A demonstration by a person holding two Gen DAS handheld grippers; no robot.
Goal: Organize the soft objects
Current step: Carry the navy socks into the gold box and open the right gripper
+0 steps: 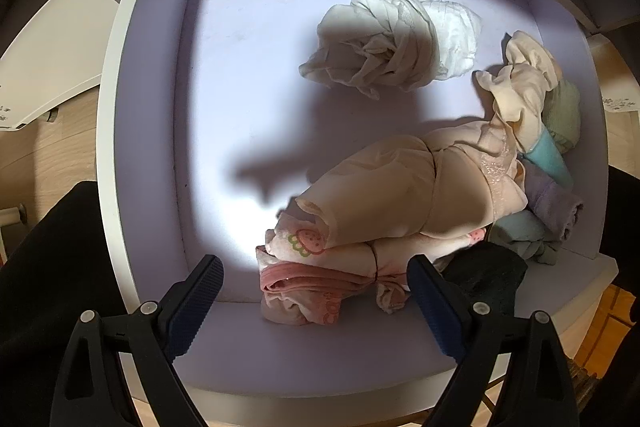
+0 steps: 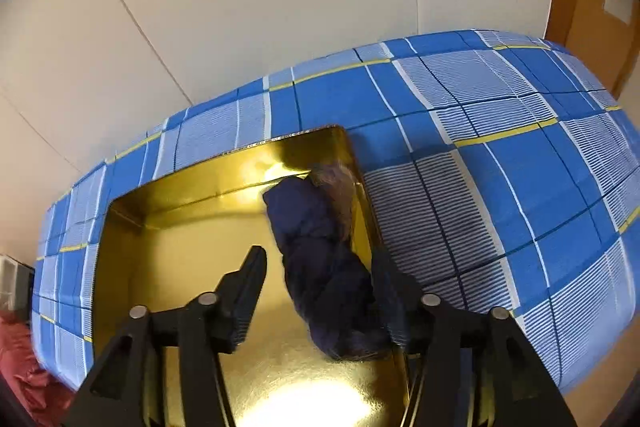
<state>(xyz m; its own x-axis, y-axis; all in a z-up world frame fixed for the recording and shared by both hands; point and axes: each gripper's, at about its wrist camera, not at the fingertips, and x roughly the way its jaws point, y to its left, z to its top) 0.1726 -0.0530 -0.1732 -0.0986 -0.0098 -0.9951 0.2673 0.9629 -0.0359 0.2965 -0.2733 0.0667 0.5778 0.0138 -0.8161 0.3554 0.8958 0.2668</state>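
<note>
**Left wrist: drawer pile waiting, one bundle already in the tin**

Left wrist view: I'm hovering my left gripper (image 1: 316, 291) over the white drawer (image 1: 160, 107), jaws spread wide, gripping nothing. Pink strawberry-print roll (image 1: 320, 263) is lying between the fingers at 6 o'clock. Beige garment (image 1: 392, 195) is sitting on top of it, white crumpled cloth (image 1: 392, 39) at 1 o'clock, teal and purple pieces (image 1: 548, 183) bunching at 3 o'clock.

Right wrist view: my right gripper (image 2: 320, 283) is spread too, holding nothing, over the gold tin (image 2: 180, 235) on the blue plaid bedsheet (image 2: 500, 167). Navy bundle (image 2: 320, 259) is resting inside the tin along its 3 o'clock wall.

I'm judging it early: one item placed, most of the drawer left.
</note>
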